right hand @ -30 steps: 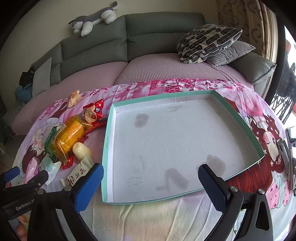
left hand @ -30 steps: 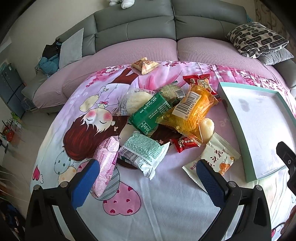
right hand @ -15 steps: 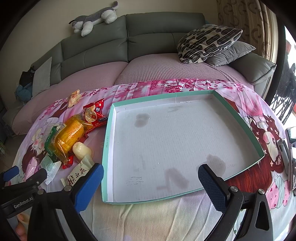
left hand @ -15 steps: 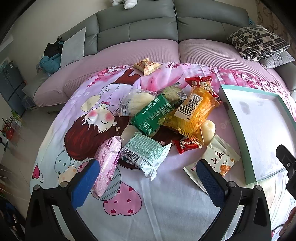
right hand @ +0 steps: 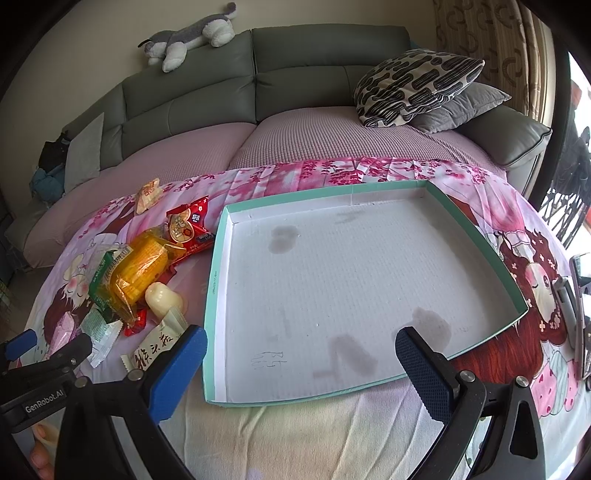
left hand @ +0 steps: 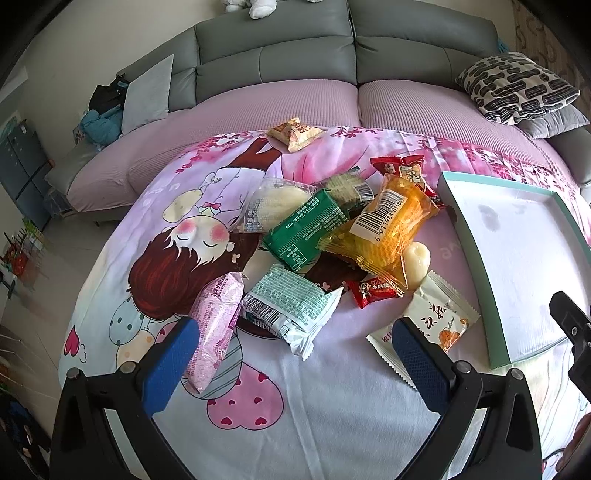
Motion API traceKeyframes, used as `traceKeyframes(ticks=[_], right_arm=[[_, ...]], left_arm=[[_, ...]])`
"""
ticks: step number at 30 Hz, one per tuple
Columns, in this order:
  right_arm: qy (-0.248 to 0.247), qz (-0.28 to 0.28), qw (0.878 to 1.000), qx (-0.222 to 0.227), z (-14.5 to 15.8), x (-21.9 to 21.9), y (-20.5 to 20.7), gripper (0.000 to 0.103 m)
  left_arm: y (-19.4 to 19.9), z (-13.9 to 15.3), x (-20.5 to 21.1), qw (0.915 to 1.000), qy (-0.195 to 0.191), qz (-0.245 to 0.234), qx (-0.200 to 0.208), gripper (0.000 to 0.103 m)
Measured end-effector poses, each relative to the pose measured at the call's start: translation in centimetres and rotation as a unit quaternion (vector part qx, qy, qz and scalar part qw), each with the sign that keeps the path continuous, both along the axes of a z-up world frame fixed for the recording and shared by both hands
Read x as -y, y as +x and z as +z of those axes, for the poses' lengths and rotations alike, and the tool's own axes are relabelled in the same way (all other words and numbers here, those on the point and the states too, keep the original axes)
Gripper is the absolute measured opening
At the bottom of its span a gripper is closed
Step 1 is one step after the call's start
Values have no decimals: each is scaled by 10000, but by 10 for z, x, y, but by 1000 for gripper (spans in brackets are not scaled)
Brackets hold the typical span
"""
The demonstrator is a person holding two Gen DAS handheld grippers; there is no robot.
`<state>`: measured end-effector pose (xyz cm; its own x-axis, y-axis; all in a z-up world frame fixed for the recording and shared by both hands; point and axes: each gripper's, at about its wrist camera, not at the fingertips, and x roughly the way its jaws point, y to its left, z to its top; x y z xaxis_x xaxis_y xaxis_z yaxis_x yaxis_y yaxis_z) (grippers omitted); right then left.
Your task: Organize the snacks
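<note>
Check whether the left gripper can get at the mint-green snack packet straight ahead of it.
Probably yes. The left gripper is open and the mint-green snack packet lies just beyond its fingertips, on top of the pile's near edge with nothing over it. The pink packet crowds one side.

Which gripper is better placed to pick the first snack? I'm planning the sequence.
Left. The left gripper, jaws open, faces the snack pile; the right gripper hangs over the empty tray.

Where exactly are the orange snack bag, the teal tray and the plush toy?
orange snack bag point(left hand: 384, 225), left wrist view, on its barcode label.
teal tray point(right hand: 213, 295), right wrist view, on its left wall.
plush toy point(right hand: 192, 35), right wrist view, on its grey back.
</note>
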<state>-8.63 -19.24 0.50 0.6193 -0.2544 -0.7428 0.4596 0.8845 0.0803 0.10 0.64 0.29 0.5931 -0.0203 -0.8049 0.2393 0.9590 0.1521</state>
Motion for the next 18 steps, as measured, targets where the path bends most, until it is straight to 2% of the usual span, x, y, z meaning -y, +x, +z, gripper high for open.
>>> traceKeyframes(ticks=[18], right_arm=[[-81, 5, 10000, -15, 2, -2, 0, 103]], left_arm=[[0, 5, -8, 9998, -196, 64, 43, 103]])
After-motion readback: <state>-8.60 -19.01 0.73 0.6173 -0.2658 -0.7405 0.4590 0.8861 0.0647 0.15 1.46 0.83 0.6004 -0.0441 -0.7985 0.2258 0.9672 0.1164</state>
